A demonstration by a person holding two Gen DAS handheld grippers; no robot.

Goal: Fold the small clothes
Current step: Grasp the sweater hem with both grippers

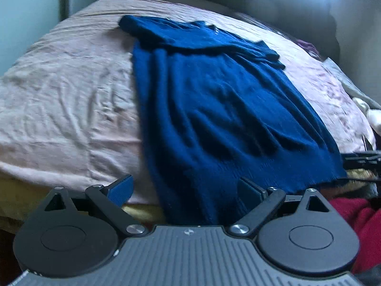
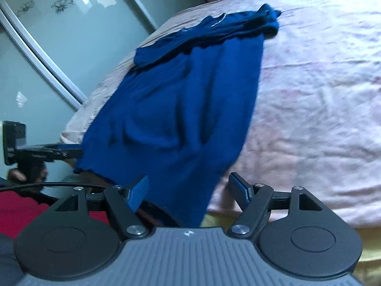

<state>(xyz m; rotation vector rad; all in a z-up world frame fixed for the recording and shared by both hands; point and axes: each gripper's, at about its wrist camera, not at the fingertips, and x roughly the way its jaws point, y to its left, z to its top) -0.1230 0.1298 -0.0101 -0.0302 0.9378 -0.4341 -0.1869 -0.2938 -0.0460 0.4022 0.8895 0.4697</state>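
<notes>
On the left of the scene stands a pale green sliding door (image 2: 47,54), and just right of it begins the bed, covered in a wrinkled pink sheet (image 1: 59,100) that serves as the folding surface. The blue garment (image 1: 214,109) lies spread lengthwise on that sheet, its collar and sleeves at the far end and its hem at the near edge, where the cloth hangs slightly over the side; laid out flat like this, both near corners of the hem are within reach, which looks like preparation for a first fold. The left gripper (image 1: 188,190) hovers at the near-left part of the hem, pointing down at the bed at a moderate slant, its blue-padded fingers (image 1: 121,189) standing wide apart. The cloth lies below and between them, but the pads do not press on it, so it holds nothing. In the right wrist view the same gripper shows from the side at the garment's near-left corner, with the person's hand (image 2: 16,175) gripping its handle. Further right, the right gripper (image 2: 190,190) is aimed at the near-right corner of the hem, also tilted downward, its fingers fairly wide apart and straddling the edge of the cloth without closing on it; it too is empty. To the right of the garment only bare pink sheet extends, with a jumble of fabric at the far right edge.
</notes>
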